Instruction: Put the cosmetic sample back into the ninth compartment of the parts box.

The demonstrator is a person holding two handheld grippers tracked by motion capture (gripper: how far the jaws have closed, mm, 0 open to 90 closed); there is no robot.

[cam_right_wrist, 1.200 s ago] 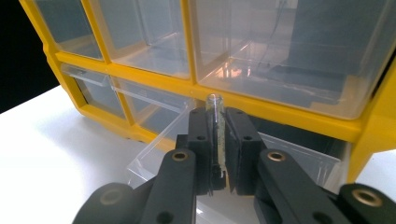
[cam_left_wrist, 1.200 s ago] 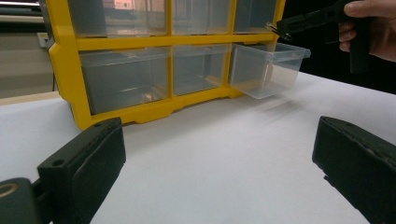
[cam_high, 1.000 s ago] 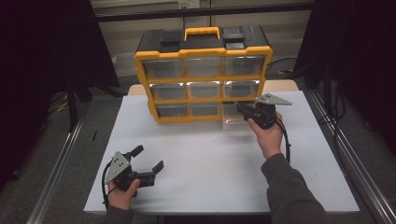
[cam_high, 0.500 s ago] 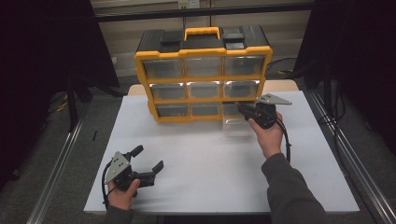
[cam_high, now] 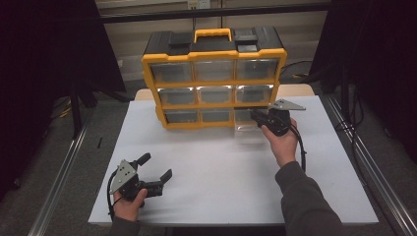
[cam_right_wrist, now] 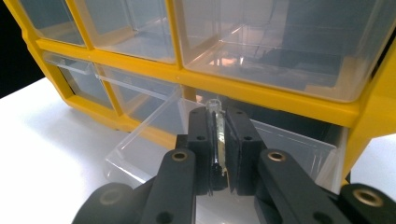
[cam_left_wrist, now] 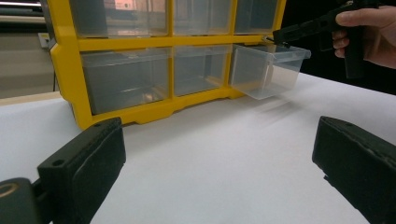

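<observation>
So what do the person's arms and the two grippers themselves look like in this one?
Both grippers are black with two blocky, flat-faced jaws. The left gripper and the right gripper each carry a grey three-cornered plate on top and trail a black cable. Round bolts and holes mark the right one's jaw links in its own view. The right forearm wears a dark grey sleeve; the left sleeve looks dark too.

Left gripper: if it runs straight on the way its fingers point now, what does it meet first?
Probably the yellow organizer, around its bottom-row drawers. The left gripper is open above bare white table, with nothing between. The pulled-out clear drawer lies right of that line, though depth is hard to judge.
</observation>
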